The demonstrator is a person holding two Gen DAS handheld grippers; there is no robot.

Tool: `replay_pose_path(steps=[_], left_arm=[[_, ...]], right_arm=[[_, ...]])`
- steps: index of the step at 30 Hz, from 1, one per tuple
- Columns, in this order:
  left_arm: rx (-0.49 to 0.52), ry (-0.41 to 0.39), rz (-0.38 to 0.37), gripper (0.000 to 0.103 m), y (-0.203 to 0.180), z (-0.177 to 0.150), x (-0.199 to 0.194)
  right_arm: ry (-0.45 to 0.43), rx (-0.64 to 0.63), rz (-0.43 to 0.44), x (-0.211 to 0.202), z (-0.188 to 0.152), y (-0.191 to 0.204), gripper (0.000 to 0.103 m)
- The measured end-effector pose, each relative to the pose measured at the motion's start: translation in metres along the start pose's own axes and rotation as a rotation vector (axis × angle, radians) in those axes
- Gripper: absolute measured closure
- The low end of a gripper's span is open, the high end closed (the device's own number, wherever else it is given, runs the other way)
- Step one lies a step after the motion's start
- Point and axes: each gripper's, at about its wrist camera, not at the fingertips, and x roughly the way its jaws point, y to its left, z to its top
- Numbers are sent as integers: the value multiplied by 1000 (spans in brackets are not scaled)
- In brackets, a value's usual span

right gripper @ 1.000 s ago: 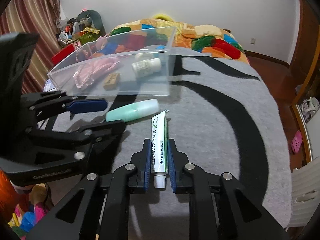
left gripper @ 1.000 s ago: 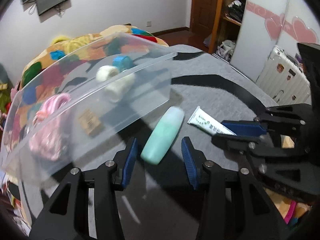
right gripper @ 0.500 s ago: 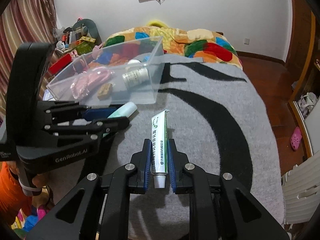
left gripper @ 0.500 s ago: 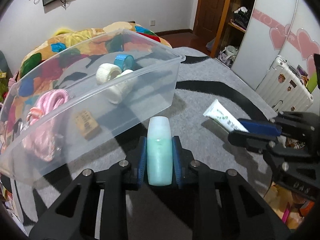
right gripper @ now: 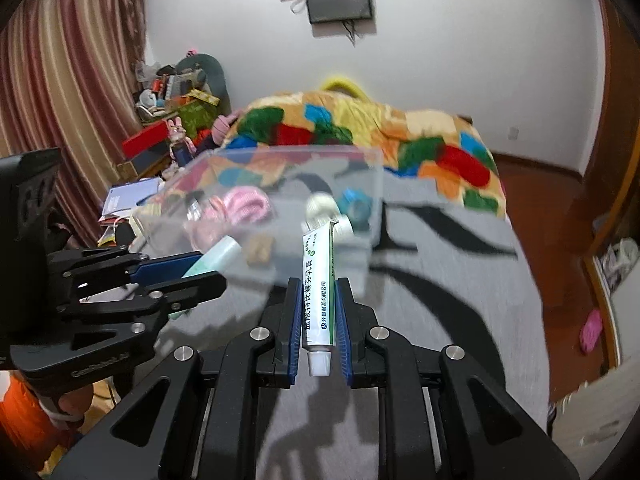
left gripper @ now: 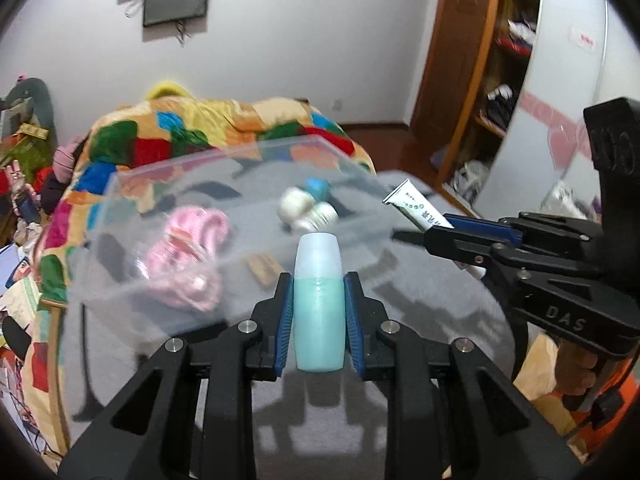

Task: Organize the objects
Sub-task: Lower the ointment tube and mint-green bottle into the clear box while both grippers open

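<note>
My left gripper [left gripper: 319, 280] is shut on a mint green bottle [left gripper: 319, 304] and holds it above the grey bed cover, just in front of a clear plastic bin [left gripper: 168, 184]. My right gripper [right gripper: 317, 286] is shut on a white and green ointment tube [right gripper: 318, 280], cap toward me, also raised near the bin [right gripper: 280, 168]. The bin holds a pink cord bundle [left gripper: 188, 256], a small brown block [left gripper: 264, 270], white rolls [left gripper: 296, 202] and a blue roll [left gripper: 318, 188]. Each gripper shows in the other's view: the right [left gripper: 432, 228], the left [right gripper: 200, 272].
The bin stands on a grey cover with black stripes [right gripper: 440, 292]. A patchwork quilt [right gripper: 360, 128] lies behind it. Clutter [right gripper: 172, 120] is piled by the curtain at the left. A wardrobe and shelves [left gripper: 508, 60] stand at the right.
Both grippers have risen with their objects and moved toward the bin. The left gripper closed on the green bottle a second ago and lifted it off the cover.
</note>
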Motion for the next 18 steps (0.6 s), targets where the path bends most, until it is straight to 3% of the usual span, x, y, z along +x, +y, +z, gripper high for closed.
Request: replay_pose_path(steps=[8, 18], left_arm=[[-54, -63, 66, 79, 32, 30, -16], [-106, -11, 116, 79, 60, 46, 21]], right_arm=[[-31, -41, 11, 18, 37, 15, 89], [46, -19, 26, 77, 65, 16, 89]])
